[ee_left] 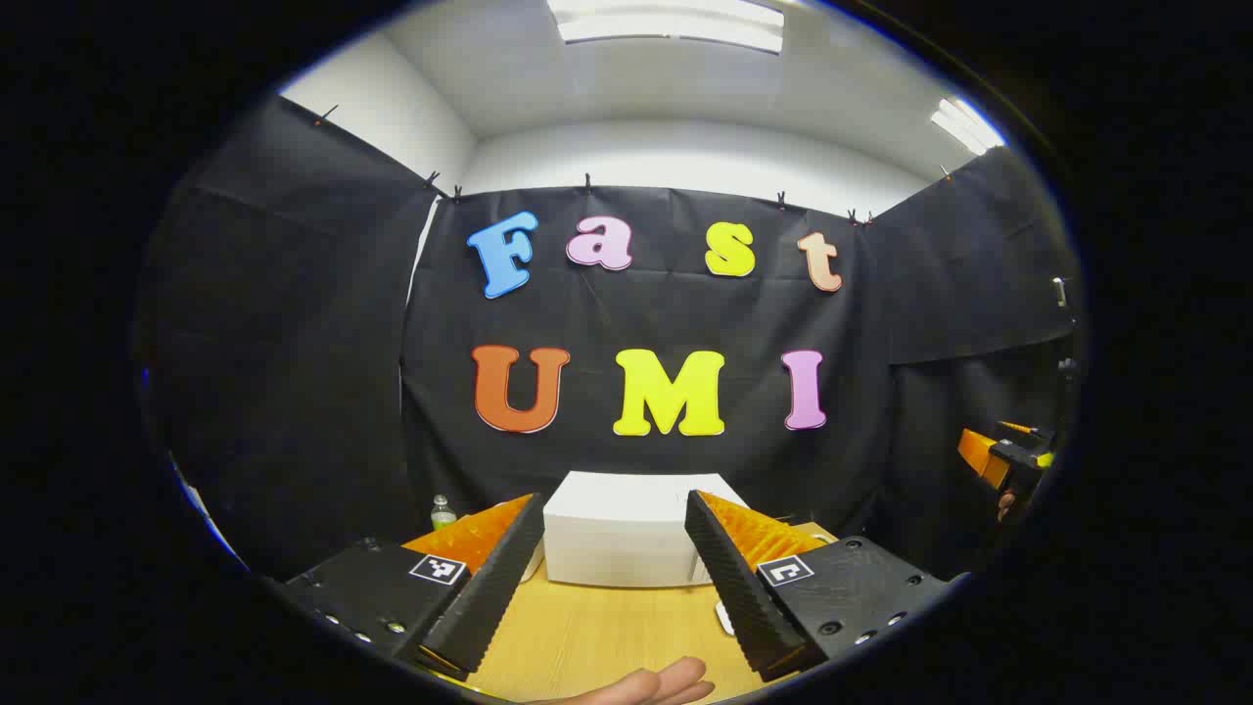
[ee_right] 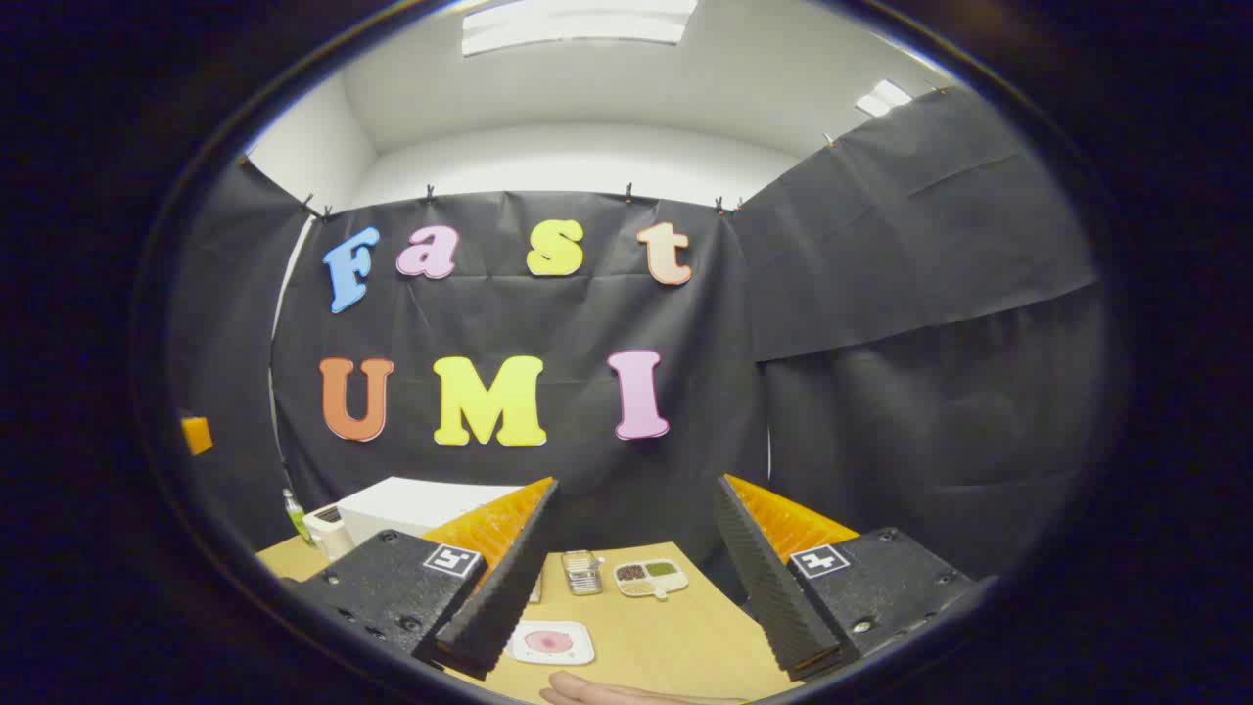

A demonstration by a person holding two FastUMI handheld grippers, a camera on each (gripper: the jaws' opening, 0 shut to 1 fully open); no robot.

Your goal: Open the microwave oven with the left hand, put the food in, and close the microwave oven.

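A white microwave oven [ee_left: 626,534] stands at the back of the wooden table [ee_left: 587,636], its door closed, straight ahead of my left gripper [ee_left: 615,578]. That gripper is open and holds nothing. In the right gripper view the microwave [ee_right: 411,504] sits at the left. A white square plate with pink food [ee_right: 552,642] lies on the table [ee_right: 675,636] just ahead of my right gripper [ee_right: 626,597], which is open and empty. The right gripper [ee_left: 1008,458] also appears at the far right of the left gripper view.
A small green-capped bottle [ee_left: 442,511] stands left of the microwave. A small white appliance [ee_right: 328,531] sits beside the microwave. A metal tin [ee_right: 583,572] and a divided dish [ee_right: 650,578] lie behind the plate. A hand [ee_left: 656,685] rests at the table's near edge.
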